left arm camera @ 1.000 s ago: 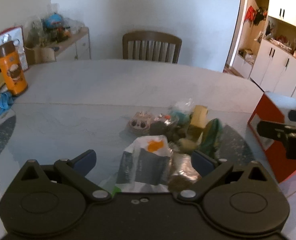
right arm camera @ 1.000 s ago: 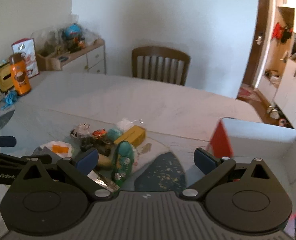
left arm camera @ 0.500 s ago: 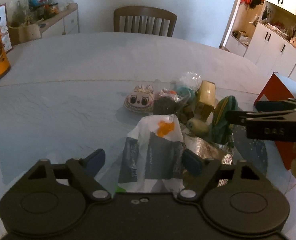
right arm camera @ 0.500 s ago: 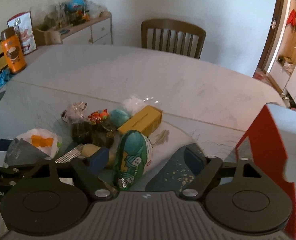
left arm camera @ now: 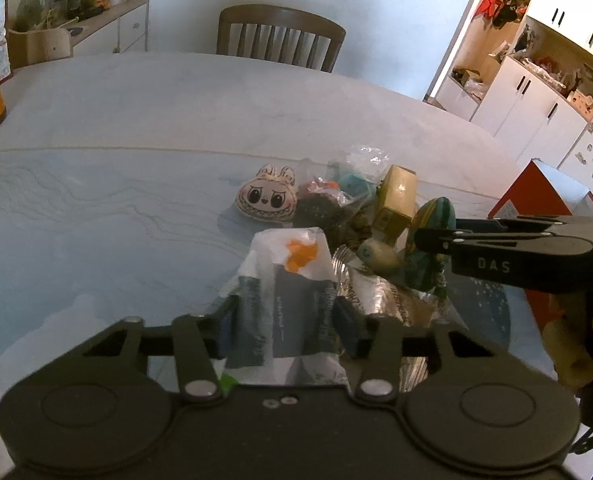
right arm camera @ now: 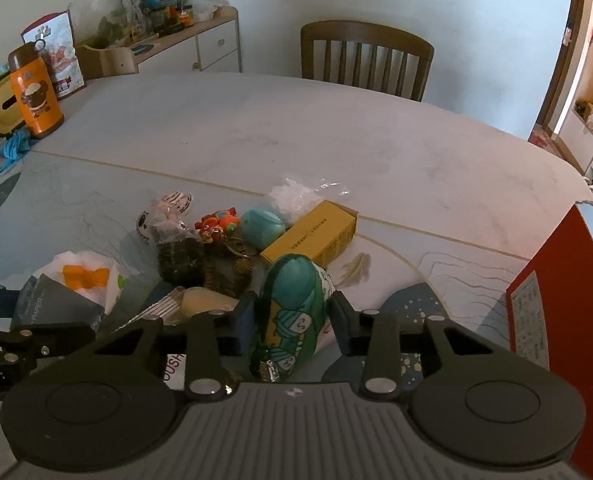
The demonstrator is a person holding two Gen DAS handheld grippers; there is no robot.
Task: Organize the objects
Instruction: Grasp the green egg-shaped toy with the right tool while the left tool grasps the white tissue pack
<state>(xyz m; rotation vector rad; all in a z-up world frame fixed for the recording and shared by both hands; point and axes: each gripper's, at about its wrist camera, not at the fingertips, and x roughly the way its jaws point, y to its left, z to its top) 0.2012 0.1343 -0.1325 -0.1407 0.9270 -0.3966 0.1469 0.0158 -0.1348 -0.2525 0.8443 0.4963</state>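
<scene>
I'm closing my left gripper [left arm camera: 286, 316] around the grey-and-white paper pack [left arm camera: 286, 280]; a second ago those fingers were spread wide, now the pads are touching its sides. My right gripper [right arm camera: 290, 318] is likewise narrowing onto the green pouch [right arm camera: 294, 300], though I can't quite tell if it's fully pinching yet. So both pickups are starting, nothing lifted. Silver foil wrapper [left arm camera: 392, 296] is lying just beside the pack and may be dragging along. Farther out, the yellow box [right arm camera: 310, 236], teal ball [right arm camera: 262, 226] and bunny-face plush [left arm camera: 266, 200] are waiting in the pile. Red box [right arm camera: 556, 304] is standing to my right, probably the destination.
</scene>
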